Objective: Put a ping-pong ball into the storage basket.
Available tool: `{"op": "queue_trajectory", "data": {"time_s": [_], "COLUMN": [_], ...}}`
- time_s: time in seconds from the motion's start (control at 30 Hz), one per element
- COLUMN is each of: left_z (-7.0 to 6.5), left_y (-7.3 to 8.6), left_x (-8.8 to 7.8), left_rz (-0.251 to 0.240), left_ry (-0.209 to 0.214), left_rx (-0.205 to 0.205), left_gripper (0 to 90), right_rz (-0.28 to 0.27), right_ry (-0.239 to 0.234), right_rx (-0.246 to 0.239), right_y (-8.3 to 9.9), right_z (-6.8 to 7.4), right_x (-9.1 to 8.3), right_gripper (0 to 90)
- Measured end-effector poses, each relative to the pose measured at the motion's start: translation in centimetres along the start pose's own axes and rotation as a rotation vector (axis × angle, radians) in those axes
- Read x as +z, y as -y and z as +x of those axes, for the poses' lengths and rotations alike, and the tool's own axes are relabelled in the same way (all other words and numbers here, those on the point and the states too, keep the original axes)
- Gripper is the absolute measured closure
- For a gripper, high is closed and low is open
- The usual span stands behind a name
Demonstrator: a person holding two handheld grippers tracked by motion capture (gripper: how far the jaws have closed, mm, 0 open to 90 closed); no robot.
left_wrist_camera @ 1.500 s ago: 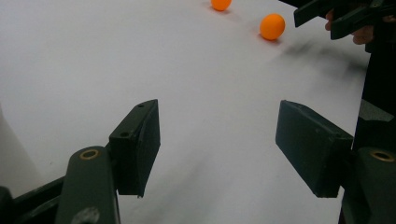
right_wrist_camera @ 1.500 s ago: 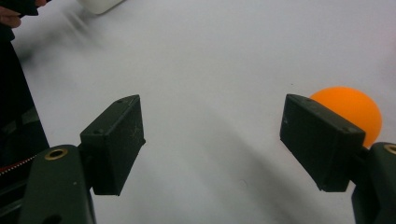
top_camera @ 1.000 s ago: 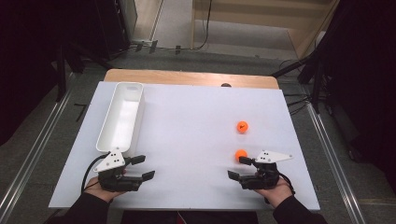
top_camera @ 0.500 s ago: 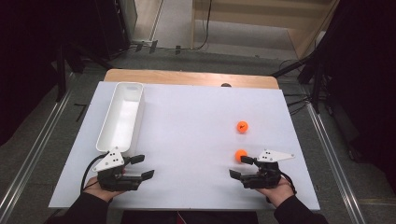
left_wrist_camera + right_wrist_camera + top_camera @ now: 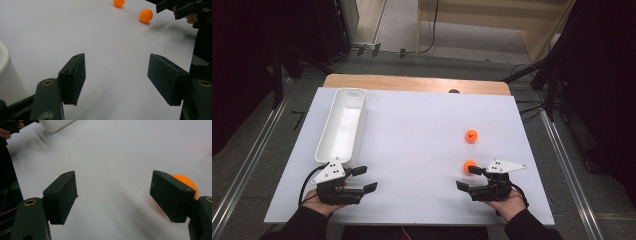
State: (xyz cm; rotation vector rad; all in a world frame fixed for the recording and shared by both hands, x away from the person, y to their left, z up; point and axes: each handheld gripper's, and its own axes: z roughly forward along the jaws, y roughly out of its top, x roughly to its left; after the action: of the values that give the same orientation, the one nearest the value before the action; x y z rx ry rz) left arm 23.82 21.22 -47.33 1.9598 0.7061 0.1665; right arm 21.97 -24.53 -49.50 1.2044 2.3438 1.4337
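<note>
Two orange balls lie on the white table top point(image 5: 412, 150), a far one point(image 5: 471, 135) and a near one point(image 5: 469, 165). My right gripper point(image 5: 466, 178) rests at the front right, open, its far fingertip right beside the near ball. In the right gripper view the gripper point(image 5: 113, 197) holds nothing, and the ball point(image 5: 188, 183) peeks out behind the right-hand jaw, outside the gap. My left gripper point(image 5: 368, 179) sits at the front left, open and holding nothing. The left gripper view point(image 5: 116, 77) shows both balls point(image 5: 146, 15) point(image 5: 119, 2) far ahead.
A long white tray point(image 5: 362, 125) stands along the left side, its near end just beyond the left gripper; its corner point(image 5: 6, 72) shows at the left. A wooden strip point(image 5: 412, 83) borders the table's far edge. Dark floor and metal rails surround the table.
</note>
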Motion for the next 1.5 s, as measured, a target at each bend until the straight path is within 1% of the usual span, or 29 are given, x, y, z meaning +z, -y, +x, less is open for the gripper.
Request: {"op": "queue_trajectory", "data": {"time_s": [0.1,0.17,0.2,0.33,0.4,0.43,0.5,0.53,0.6,0.73,0.8,0.93,1.03,1.07,1.23,1.27,1.33,1.37,1.5], "left_z": [0.0,0.0,0.0,0.0,0.1,0.0,0.0,0.0,0.0,0.0,-0.1,-0.1,-0.1,-0.1,-0.1,-0.1,-0.2,-0.2,-0.2], "left_y": [0.0,0.0,0.0,0.0,0.0,0.0,0.0,0.0,0.0,0.0,0.0,0.0,0.0,0.0,0.0,0.0,0.0,0.0,0.0], "left_x": [0.0,0.0,0.0,0.0,0.0,0.0,0.0,0.0,0.0,0.0,0.0,0.0,-0.1,-0.1,0.0,0.0,0.0,0.0,0.0], "left_rz": [-0.003,-0.003,-0.003,-0.001,-0.002,-0.003,-0.002,0.001,0.001,0.0,0.001,0.003,-0.001,-0.001,-0.002,-0.002,0.001,0.001,0.002], "left_ry": [0.002,0.002,0.002,0.001,0.001,0.001,0.0,0.001,0.001,0.002,0.002,0.005,0.009,0.009,0.013,0.013,0.014,0.014,0.012], "left_rx": [-0.003,-0.005,-0.005,-0.004,-0.003,-0.005,-0.005,-0.004,-0.004,-0.003,-0.001,-0.003,0.004,0.004,0.006,0.006,0.006,0.006,0.006], "left_gripper": [31.4,31.4,31.4,31.4,31.4,31.4,31.4,31.4,31.4,31.4,31.4,31.4,31.4,31.4,31.4,31.4,31.4,31.4,31.4], "right_rz": [0.004,0.002,-0.002,-0.024,-0.029,-0.033,-0.039,-0.046,-0.055,-0.079,-0.083,-0.095,-0.094,-0.093,-0.104,-0.106,-0.105,-0.108,-0.113], "right_ry": [0.024,0.049,0.055,0.102,0.111,0.122,0.137,0.156,0.181,0.21,0.219,0.227,0.239,0.239,0.256,0.262,0.265,0.272,0.286], "right_rx": [0.007,0.012,0.022,0.027,0.028,0.02,0.029,0.037,0.04,0.051,0.065,0.072,0.061,0.067,0.07,0.06,0.069,0.06,0.063], "right_y": [-0.2,-0.4,-0.5,-0.7,-0.7,-0.7,-0.8,-0.8,-0.9,-1.1,-1.2,-1.4,-1.6,-1.7,-2.1,-2.2,-2.4,-2.5,-3.0], "right_z": [0.0,0.0,0.0,-0.1,-0.1,-0.2,-0.3,-0.5,-0.7,-1.1,-1.3,-1.6,-1.8,-1.7,-2.0,-2.1,-2.3,-2.4,-2.6], "right_x": [0.0,-0.1,-0.2,-0.6,-0.7,-0.7,-0.9,-1.0,-1.1,-1.4,-1.5,-1.5,-1.5,-1.6,-1.5,-1.5,-1.4,-1.3,-1.1], "right_gripper": [18.9,18.4,18.3,18.3,18.3,18.3,18.3,18.3,18.3,18.3,18.3,18.3,18.3,18.3,18.3,18.3,18.3,18.3,18.3]}}
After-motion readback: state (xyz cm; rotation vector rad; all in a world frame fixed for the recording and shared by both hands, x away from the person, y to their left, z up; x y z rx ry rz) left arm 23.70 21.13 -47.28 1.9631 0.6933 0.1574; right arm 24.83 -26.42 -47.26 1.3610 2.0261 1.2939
